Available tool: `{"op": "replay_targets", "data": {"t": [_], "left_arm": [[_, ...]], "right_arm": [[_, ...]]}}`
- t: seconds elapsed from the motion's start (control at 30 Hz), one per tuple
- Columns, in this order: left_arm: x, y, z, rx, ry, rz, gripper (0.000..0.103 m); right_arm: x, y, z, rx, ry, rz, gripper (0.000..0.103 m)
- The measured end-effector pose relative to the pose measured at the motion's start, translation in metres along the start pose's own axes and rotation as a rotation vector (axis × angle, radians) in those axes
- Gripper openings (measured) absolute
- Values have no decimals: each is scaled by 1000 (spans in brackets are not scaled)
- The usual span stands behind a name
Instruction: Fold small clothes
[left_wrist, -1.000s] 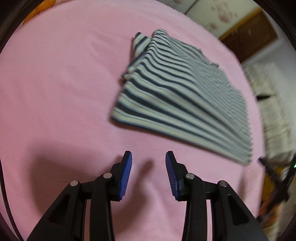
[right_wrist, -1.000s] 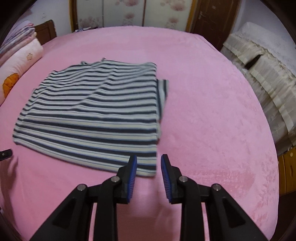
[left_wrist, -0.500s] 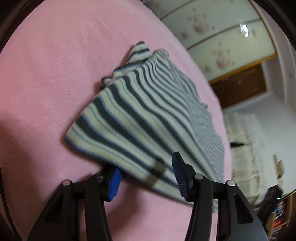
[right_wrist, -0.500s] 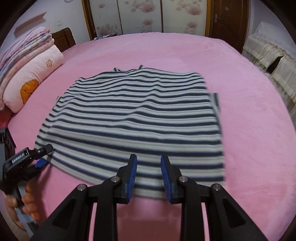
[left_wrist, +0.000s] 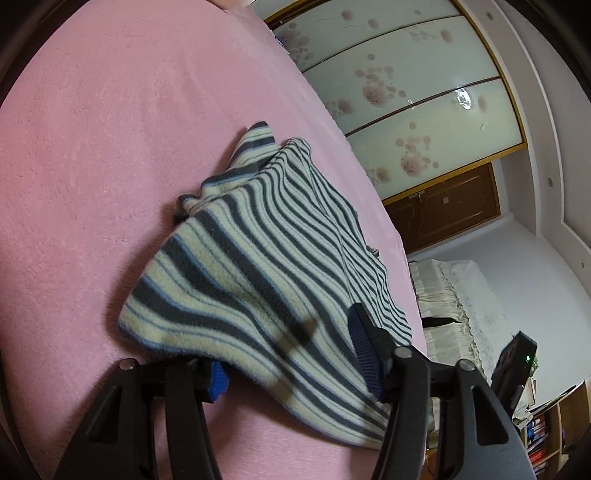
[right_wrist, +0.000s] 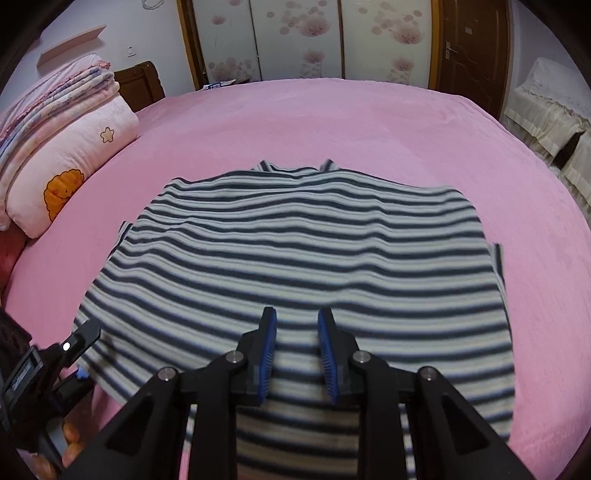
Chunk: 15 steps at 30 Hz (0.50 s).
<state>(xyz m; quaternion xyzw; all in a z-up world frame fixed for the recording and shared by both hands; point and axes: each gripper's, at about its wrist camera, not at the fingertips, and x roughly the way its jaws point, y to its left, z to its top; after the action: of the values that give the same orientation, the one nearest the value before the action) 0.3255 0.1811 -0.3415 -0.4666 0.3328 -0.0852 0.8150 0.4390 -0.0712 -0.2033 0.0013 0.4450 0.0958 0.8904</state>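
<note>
- A striped shirt, folded with dark and cream bands, lies spread on a pink bedcover in the right wrist view, its neck end pointing away toward the far wall.
- The right gripper sits low over the near hem of the shirt; its two blue-padded fingers stand apart with striped cloth showing in the gap, so it is spread and pinching nothing.
- The left gripper is at the shirt's near left corner in the left wrist view. The cloth drapes over one blue pad, which lies under the fabric, while the other finger stands above the fabric, well apart from the first.
- The left gripper is therefore released, straddling the edge of the shirt rather than clamped on it.
- In the right wrist view the left gripper shows at the lower left, its tip touching the shirt's corner, with the person's fingers wrapped on the handle below it.
- Folded quilts and a pillow with an orange print are stacked at the left edge of the bed.
- Sliding wardrobe doors with a flower pattern line the far wall, beside a dark wooden door.
- A cream, lace-edged cover lies just beside the bed on the right.
</note>
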Motion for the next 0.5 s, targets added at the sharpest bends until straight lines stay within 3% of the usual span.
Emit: {"op": "replay_targets", "data": {"t": [0.1, 0.3, 0.4, 0.47, 0.5], "left_arm": [[3, 3, 0, 13, 8, 27, 59], [7, 0, 2, -12, 12, -3, 75], [10, 2, 3, -37, -6, -1, 74], [7, 3, 2, -40, -28, -12, 65], [7, 5, 1, -44, -29, -25, 43]], "right_arm": [[12, 8, 2, -10, 24, 22, 10], [16, 15, -2, -25, 22, 35, 10], [19, 14, -4, -21, 34, 46, 10], [20, 16, -5, -29, 37, 48, 10], [19, 16, -6, -31, 36, 47, 10]]}}
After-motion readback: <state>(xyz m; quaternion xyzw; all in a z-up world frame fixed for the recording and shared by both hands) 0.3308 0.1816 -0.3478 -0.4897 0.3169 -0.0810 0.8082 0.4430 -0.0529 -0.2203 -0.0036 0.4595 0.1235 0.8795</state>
